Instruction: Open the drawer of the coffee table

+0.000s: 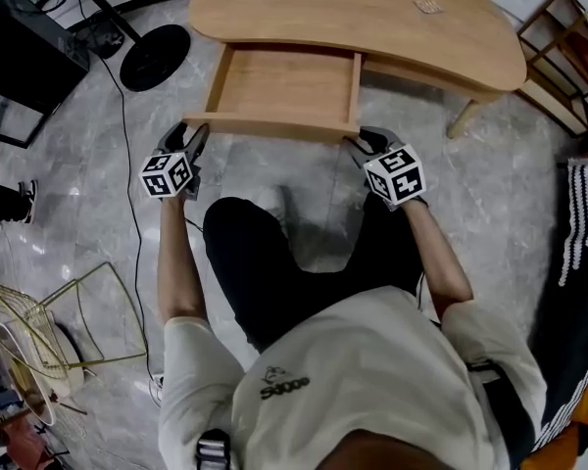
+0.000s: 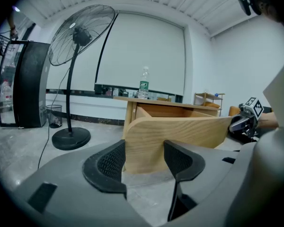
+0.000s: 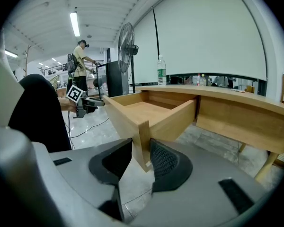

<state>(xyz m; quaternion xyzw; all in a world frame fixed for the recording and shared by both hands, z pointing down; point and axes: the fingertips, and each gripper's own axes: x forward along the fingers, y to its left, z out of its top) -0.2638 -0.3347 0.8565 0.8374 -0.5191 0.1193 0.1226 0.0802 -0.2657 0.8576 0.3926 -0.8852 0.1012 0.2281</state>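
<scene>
Item: drawer, well out; right gripper fingers pinch front panel right end, left gripper fingers gape round its left; best pull both ends evenly, level.

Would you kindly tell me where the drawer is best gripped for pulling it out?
Grip the front board at one end, coming from straight in front. It juts past the side walls as a thin upright lip that jaws can straddle. The right tool is clamped there.
</scene>
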